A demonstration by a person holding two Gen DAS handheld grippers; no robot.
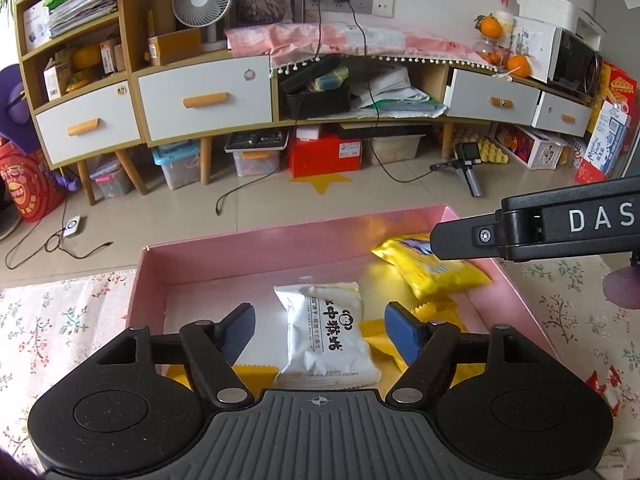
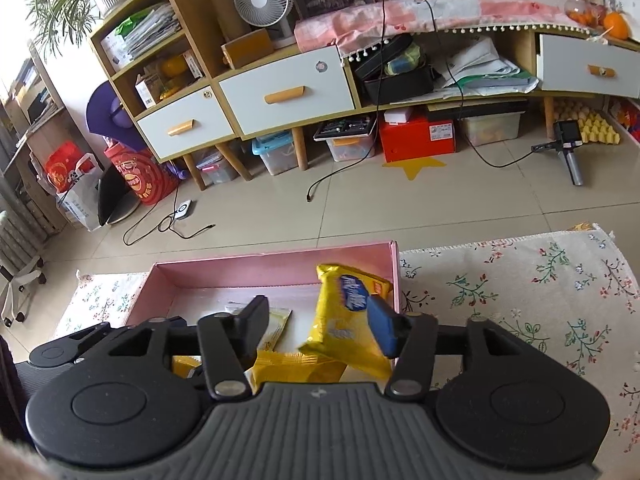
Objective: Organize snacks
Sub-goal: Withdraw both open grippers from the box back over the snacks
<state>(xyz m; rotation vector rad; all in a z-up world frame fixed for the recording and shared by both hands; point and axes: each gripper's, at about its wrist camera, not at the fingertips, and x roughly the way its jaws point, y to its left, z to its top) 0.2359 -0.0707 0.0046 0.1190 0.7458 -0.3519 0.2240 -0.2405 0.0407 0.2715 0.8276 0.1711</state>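
In the lower centre, the left gripper (image 1: 319,328) stands open around the white packet (image 1: 326,336), not pressing it, so it lies in the pink box (image 1: 256,248). The right gripper (image 2: 316,326) is half open; the yellow packet (image 2: 346,316) leans on one pad only, probably released.

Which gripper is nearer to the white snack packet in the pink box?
Left. The left gripper is open with the white snack packet between its fingers; the right gripper is over the large yellow packet beside it.
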